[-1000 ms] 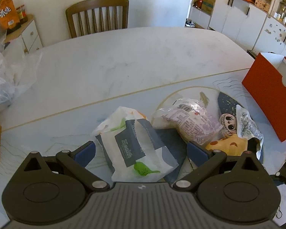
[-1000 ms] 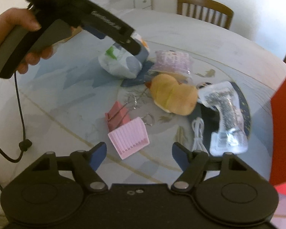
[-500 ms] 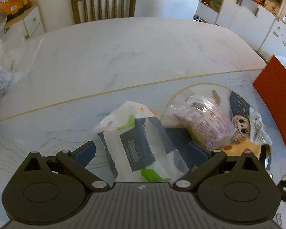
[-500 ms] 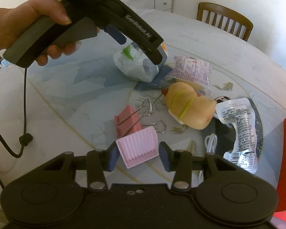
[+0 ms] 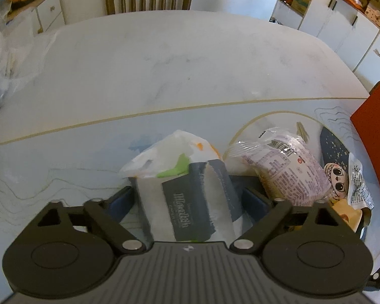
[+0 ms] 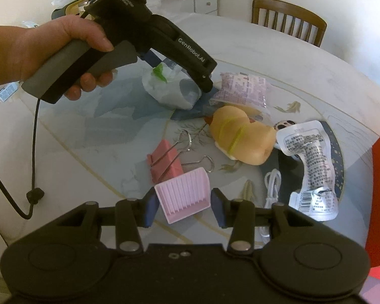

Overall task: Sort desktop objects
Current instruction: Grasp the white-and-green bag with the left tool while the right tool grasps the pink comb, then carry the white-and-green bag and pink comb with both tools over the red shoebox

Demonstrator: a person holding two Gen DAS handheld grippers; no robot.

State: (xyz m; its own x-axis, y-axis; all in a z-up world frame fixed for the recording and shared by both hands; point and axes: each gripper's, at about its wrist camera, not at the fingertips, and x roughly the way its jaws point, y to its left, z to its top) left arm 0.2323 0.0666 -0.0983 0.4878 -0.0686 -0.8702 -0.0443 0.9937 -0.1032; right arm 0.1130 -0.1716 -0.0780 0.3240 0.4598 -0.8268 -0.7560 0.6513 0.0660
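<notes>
Left wrist view: left gripper (image 5: 187, 200) has dropped over the white-and-grey soft tissue pack (image 5: 187, 197); its jaws are closing, the pack between them, pads at its sides but not plainly pressing.
Right wrist view: right gripper (image 6: 182, 202) has narrowed from a wide spread onto the pink ribbed plastic tray-like piece (image 6: 183, 196) and pinches its edges.
Change: a second ago both tools stood wide and clear of these things.
Meaning: likely two pick-ups under way, lift next.
Pack's place: 10 o'clock of the tan plush toy (image 6: 240, 139).
Pink piece's place: 6 o'clock of the pink binder clip (image 6: 164, 159).
Red box (image 5: 375, 152): 3 o'clock edge, possibly the destination.
</notes>
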